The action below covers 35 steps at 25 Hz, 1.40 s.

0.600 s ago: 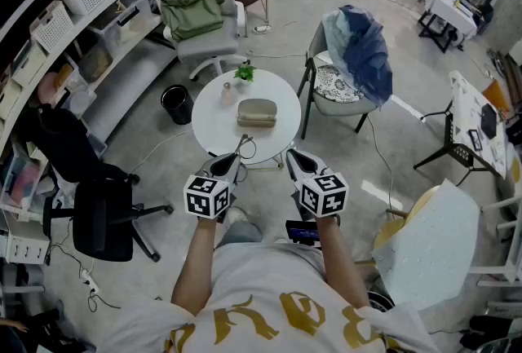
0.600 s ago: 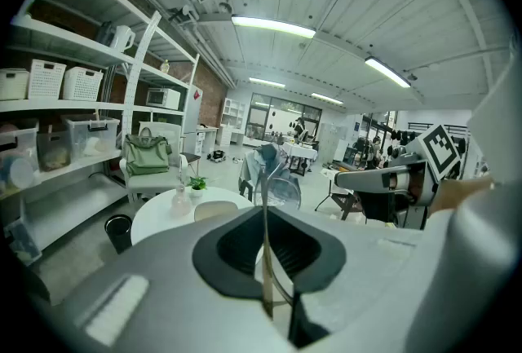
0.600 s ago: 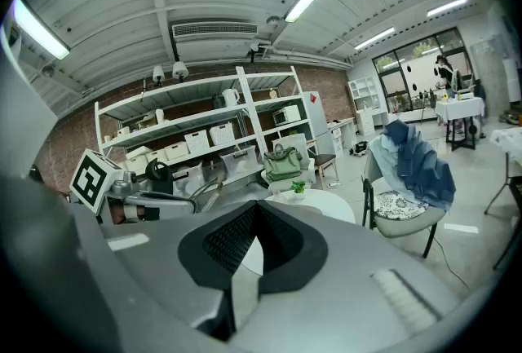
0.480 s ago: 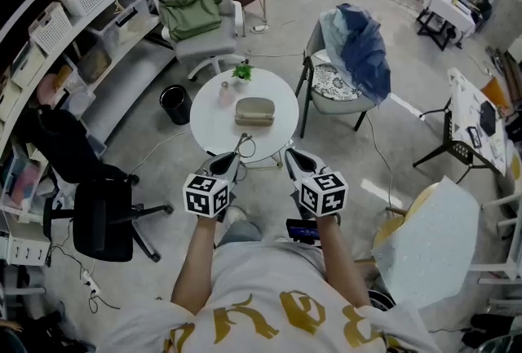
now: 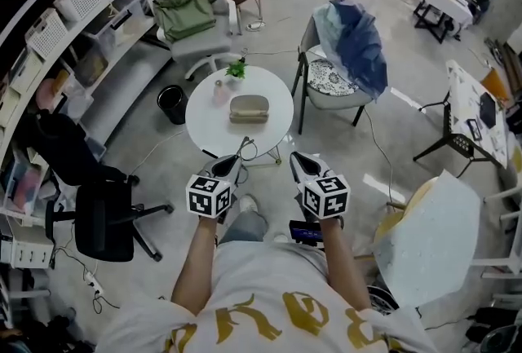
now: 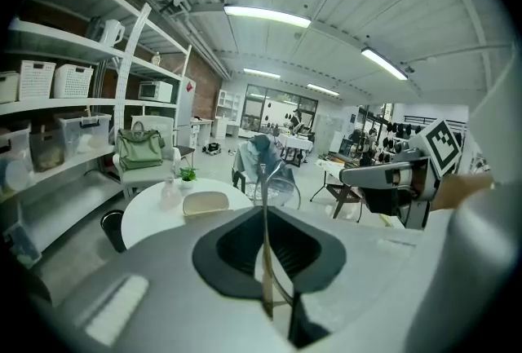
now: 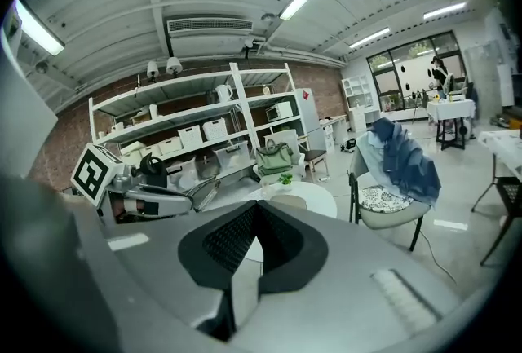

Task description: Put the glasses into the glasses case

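Note:
A beige glasses case (image 5: 249, 108) lies shut on the round white table (image 5: 204, 127) ahead of me. My left gripper (image 5: 231, 165) is shut on the thin-framed glasses (image 5: 244, 150) and holds them up short of the table's near edge. In the left gripper view the glasses (image 6: 276, 180) stick up from between the closed jaws, with the case (image 6: 205, 202) beyond. My right gripper (image 5: 300, 160) is level with the left one and holds nothing. In the right gripper view the jaws meet, and the glasses (image 7: 202, 192) show at the left.
A small plant (image 5: 236, 68) and a pink bottle (image 5: 218, 92) stand on the table's far side. Around the table are a chair with a blue jacket (image 5: 351, 41), a chair with a green bag (image 5: 192, 9), a black bin (image 5: 173, 103) and a black office chair (image 5: 98, 213).
The head view has shifted a little, and the table sits slightly farther up and left. Both grippers keep the same pose, the left one still holding the glasses.

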Motion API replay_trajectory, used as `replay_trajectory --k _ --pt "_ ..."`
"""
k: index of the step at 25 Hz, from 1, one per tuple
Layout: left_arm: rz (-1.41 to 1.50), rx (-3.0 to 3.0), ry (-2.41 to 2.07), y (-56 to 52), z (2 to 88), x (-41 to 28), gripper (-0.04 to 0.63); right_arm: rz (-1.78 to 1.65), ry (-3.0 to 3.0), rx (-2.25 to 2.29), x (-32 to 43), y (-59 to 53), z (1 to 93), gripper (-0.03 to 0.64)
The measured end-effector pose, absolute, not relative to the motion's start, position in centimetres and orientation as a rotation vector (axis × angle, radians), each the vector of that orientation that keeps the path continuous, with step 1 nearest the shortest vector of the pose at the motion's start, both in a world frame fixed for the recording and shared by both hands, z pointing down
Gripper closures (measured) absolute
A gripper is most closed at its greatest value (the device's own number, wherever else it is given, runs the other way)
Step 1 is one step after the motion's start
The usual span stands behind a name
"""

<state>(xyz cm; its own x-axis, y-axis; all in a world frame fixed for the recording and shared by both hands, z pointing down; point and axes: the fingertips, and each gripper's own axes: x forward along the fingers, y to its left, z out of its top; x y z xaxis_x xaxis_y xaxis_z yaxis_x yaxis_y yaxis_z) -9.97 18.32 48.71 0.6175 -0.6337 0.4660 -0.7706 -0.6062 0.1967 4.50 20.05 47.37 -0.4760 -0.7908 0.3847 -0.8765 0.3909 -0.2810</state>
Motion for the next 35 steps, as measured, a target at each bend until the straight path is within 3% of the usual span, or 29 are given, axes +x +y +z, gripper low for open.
replay_trajectory --k 17,35 --pt "0.619 2.408 -1.053 4.6 53.9 -7.6 0.58 0.848 -2.324 1.529 9.9 8.1 53.3 0.593" --pt "0.91 2.495 -0.744 -6.4 59.4 -6.2 0.58 0.878 -2.296 1.442 7.0 -6.5 54.9 0.592"
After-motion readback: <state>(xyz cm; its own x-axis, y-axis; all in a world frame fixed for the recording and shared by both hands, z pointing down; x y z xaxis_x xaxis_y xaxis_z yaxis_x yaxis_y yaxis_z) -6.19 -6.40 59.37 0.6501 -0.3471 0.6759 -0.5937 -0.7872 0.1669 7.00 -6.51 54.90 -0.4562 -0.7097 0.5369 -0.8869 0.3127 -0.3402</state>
